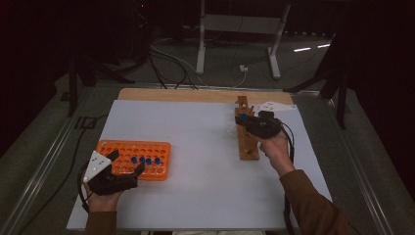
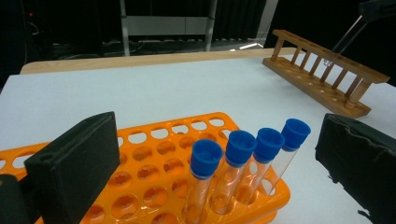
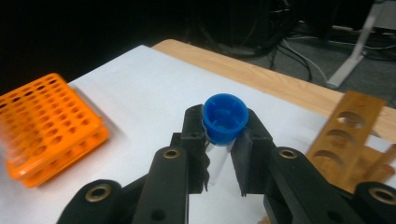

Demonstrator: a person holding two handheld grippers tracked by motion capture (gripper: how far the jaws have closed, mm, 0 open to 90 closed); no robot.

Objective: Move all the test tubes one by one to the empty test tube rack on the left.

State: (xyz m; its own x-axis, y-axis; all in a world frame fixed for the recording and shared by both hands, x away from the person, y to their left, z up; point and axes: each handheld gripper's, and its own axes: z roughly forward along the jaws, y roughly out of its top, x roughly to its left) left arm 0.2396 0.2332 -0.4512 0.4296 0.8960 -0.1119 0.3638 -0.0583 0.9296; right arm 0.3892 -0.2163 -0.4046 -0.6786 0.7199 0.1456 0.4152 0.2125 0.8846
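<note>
One tube heading for the wooden rack

Four capped tubes (image 2: 243,163) are waiting in the near-left orange rack (image 1: 134,159), your left gripper (image 1: 128,165) gaping wide beside them. Farther right, your right gripper (image 3: 224,140) is clamping a blue-capped tube (image 3: 225,117), carrying it over the wooden rack (image 1: 246,134).

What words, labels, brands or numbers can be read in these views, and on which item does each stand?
None can be read.
Orange plastic tube rack: no print that shows.
Blue-capped clear test tubes: no labels that show.
Brown wooden tube rack: bare wood.
Blue cap in the right claw: moulded ribs, no letters.
</note>
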